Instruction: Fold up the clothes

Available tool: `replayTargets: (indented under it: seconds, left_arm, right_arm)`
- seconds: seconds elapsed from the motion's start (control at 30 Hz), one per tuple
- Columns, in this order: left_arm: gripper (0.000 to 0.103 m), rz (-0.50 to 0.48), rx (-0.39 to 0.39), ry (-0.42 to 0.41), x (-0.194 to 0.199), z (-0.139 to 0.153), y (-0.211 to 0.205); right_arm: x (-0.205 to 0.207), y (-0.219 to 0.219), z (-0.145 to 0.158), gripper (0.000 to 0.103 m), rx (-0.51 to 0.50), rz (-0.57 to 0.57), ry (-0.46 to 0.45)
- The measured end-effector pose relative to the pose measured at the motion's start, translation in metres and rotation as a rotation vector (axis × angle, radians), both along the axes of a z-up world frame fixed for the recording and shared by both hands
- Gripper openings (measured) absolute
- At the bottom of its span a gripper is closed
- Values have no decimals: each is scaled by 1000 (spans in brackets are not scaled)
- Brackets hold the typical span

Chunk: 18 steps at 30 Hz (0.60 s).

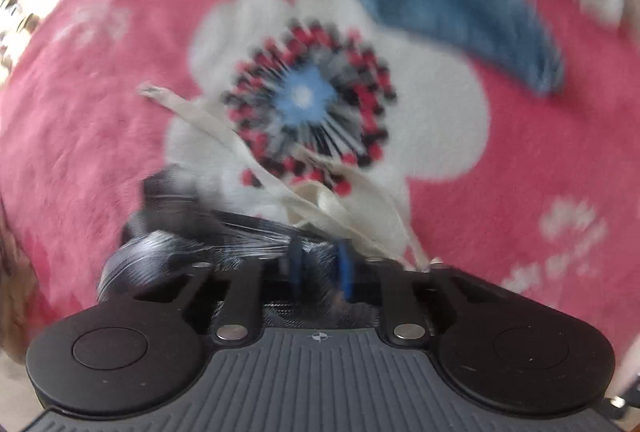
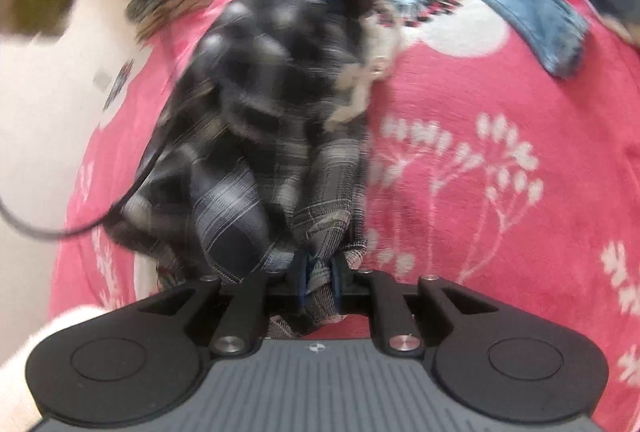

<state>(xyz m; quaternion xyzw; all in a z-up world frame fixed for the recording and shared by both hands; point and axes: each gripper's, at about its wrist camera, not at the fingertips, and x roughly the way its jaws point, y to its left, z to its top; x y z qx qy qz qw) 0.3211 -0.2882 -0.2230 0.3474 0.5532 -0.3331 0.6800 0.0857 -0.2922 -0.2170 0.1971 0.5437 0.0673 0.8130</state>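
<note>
Down on a pink fleece blanket point(image 2: 500, 191) printed with white flowers lies a dark plaid garment point(image 2: 256, 135), checked in navy, grey and white, bunched into soft folds between the two tools. The right gripper point(image 2: 320, 278) has its blue-padded jaws nearly together with a fold of the plaid cloth pinched between them, the fabric running up and away from the fingertips toward the far end of the blanket. The left gripper point(image 1: 320, 264) points down at the blanket, its jaws drawn narrow around another edge of the same plaid cloth, though motion blur smears the fabric there and the exact contact is hard to read. A cream drawstring point(image 1: 224, 135) trails from beside the left fingertips across a big white flower with a blue, red and black centre point(image 1: 304, 95). Well apart from the plaid garment, a pair of blue jeans point(image 2: 532, 3) lies at the far side of the blanket.
</note>
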Motion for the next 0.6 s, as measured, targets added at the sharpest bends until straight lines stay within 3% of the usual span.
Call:
replayTargets:
  seconds: [0.07, 0.17, 0.33, 0.47, 0.6]
  left_arm:
    - [7, 63, -81, -24, 0, 24, 26]
    - [2, 166, -176, -79, 1, 61, 61]
    - [1, 358, -327, -177, 0, 102, 135]
    - [0, 477, -393, -256, -20, 130, 195]
    - [0, 577, -455, -248, -40, 143, 254]
  right_arm:
    - [1, -12, -2, 16, 33, -41, -3]
    - [6, -15, 4, 10, -8, -13, -64]
    - [21, 1, 40, 6, -171, 159, -234]
    - [25, 18, 89, 6, -173, 316, -356]
    - [24, 44, 131, 6, -162, 522, -437]
